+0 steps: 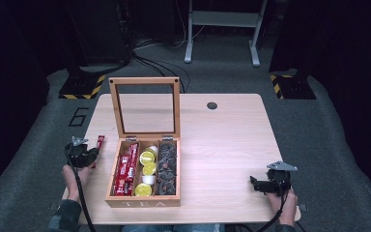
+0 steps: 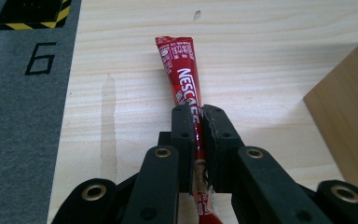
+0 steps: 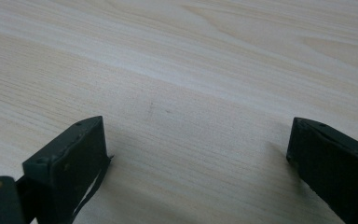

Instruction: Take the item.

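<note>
My left hand-held gripper is clamped on one red Nescafé stick, its jaws pressed against the packet's lower half while the printed end points away from me over the tabletop. In the high view this stick sits just left of the wooden tea box, near the tabletop's left edge, with my left hand behind the gripper.

The box stands open, its glass-paned lid upright, and has three compartments. The left one holds a pile of red sticks, too crowded for me to count. The middle one holds four round yellow-and-white capsules. The right one holds dark pods, whose number I cannot make out.

My right hand-held gripper rests low over bare wood at the right side, its two jaws spread wide apart with nothing between them; my right hand grips it from behind.
</note>
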Available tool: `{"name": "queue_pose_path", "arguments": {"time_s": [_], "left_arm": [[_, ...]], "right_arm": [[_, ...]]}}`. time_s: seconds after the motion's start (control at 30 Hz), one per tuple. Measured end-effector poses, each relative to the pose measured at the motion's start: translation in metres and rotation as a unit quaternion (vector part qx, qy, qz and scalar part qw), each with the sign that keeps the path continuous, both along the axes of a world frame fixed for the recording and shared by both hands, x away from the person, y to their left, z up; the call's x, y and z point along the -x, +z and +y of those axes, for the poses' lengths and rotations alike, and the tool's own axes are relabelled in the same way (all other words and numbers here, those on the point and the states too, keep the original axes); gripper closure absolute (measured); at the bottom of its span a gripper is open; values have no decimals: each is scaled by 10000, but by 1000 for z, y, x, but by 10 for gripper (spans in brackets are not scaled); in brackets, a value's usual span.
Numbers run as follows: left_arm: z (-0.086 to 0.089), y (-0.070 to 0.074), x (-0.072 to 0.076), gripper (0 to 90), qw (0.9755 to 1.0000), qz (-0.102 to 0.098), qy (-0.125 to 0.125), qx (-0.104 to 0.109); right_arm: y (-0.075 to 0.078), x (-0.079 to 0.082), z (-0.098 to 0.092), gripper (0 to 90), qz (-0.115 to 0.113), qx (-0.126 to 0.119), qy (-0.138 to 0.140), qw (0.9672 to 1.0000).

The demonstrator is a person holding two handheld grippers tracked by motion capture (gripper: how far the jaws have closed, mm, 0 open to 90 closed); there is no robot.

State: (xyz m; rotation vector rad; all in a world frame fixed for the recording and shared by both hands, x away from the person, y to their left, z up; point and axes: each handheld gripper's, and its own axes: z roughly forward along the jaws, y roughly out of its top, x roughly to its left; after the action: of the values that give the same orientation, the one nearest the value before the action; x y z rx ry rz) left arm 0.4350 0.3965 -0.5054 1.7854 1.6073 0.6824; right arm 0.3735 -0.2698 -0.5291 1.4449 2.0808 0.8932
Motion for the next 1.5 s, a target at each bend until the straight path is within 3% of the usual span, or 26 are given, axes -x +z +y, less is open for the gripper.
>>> {"name": "queue_pose_path", "arguments": {"time_s": [0.1, 0.23, 0.43, 0.53, 0.67, 0.87, 1.2, 1.47, 1.5], "left_arm": [[1, -3, -4, 831, 10000, 1, 15, -18], [2, -9, -8, 830, 9999, 147, -12, -48], [1, -9, -9, 810, 9999, 132, -24, -11], [2, -8, -8, 706, 9999, 162, 2, -30], [5, -7, -5, 575, 9998, 169, 10, 109], [6, 0, 2, 401, 9998, 54, 8, 179], [6, 20, 26, 203, 9995, -125, -239, 141], [6, 19, 52, 147, 9990, -277, -299, 168], [7, 19, 56, 143, 9991, -208, -330, 156]], "right_arm": [[0, 0, 0, 43, 15, 9, -3, 10000], [0, 0, 0, 44, 16, 5, -3, 10000], [0, 0, 0, 44, 8, 5, -11, 10000], [0, 0, 0, 44, 7, 5, -13, 10000], [0, 0, 0, 43, 8, 5, -12, 10000], [0, 0, 0, 43, 7, 5, -14, 10000], [0, 0, 0, 44, 9, 17, -4, 10000], [0, 0, 0, 44, 7, 18, -10, 10000], [0, 0, 0, 44, 6, 18, -12, 10000]]}}
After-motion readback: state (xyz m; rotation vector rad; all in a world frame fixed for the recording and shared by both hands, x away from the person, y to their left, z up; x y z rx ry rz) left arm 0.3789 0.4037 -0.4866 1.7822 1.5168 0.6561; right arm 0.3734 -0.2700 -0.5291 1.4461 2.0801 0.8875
